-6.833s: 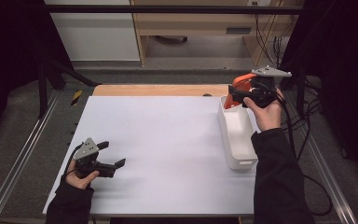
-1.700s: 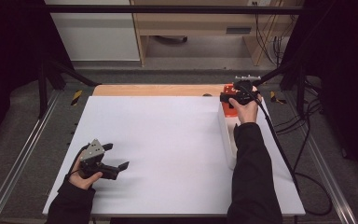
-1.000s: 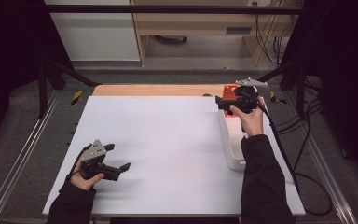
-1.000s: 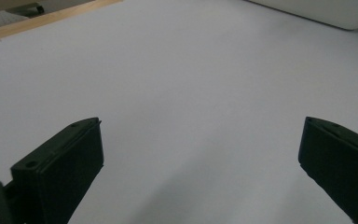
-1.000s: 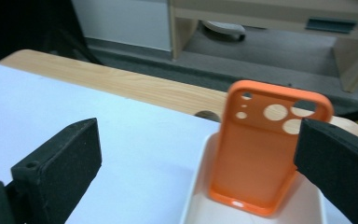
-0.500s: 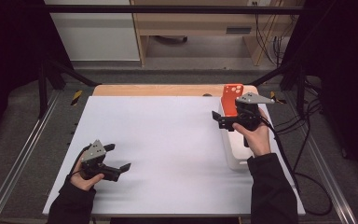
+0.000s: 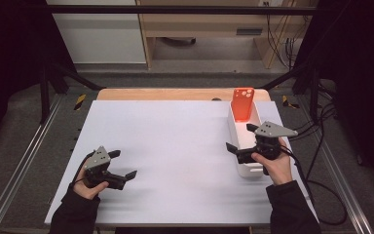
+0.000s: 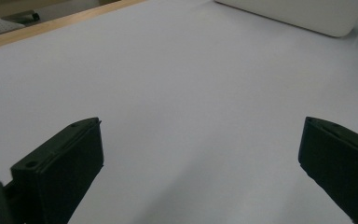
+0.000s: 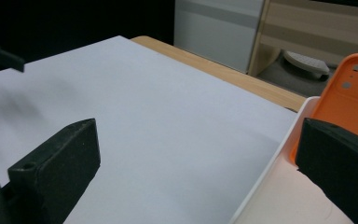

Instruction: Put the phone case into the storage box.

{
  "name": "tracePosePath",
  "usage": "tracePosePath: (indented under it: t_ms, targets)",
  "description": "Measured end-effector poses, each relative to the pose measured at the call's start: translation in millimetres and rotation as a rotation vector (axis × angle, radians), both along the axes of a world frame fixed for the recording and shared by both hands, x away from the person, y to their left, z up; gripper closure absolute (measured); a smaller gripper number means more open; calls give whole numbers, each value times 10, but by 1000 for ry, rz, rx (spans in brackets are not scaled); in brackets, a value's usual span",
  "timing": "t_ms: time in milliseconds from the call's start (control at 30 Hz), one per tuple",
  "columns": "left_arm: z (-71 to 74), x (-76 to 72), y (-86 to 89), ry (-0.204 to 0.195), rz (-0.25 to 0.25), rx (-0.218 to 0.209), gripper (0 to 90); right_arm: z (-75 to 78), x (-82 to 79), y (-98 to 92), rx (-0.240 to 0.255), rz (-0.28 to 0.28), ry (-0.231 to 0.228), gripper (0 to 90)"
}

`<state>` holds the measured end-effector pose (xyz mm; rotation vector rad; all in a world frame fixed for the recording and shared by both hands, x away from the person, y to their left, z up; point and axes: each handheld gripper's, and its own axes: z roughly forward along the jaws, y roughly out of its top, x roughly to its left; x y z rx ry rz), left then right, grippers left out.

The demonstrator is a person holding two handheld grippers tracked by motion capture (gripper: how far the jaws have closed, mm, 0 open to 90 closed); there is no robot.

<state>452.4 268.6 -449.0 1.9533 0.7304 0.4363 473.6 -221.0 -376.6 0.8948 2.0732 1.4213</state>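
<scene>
Matte white counter (image 7: 175,146), glossy orange phone case (image 7: 243,104) upright in long white plastic tray (image 7: 233,131), both tongs, left (image 7: 122,165) and right (image 7: 237,147), gaping wide, empty.

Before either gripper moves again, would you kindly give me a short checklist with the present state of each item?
1. Orange phone case stands propped at the far end of the white tray: ok.
2. Right gripper open, nothing between its jaws: ok.
3. Right gripper apart from the phone case, over the tray's near end: ok.
4. Left gripper open and empty, low over the white table: ok.
5. Table surface between the grippers free of obstacles: ok.
6. Whether the phone case leans firmly on the tray wall or could tip: cannot tell.
</scene>
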Motion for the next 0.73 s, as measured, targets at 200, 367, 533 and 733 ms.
tracePosePath:
  t_ms: [200,367,533,733]
  targets:
    - [17,-15,-4,-7,-10,-9,0,-143,-129,-98,3,41,-5,4]
    - [28,-21,-4,-12,-12,-17,0,-233,-222,-216,9,34,-13,5]
    - [31,-26,-7,-16,-15,-18,0,-328,-279,-347,23,10,-8,5]
    - [33,-24,-8,-17,-15,-20,0,-369,-303,-400,13,1,-7,5]
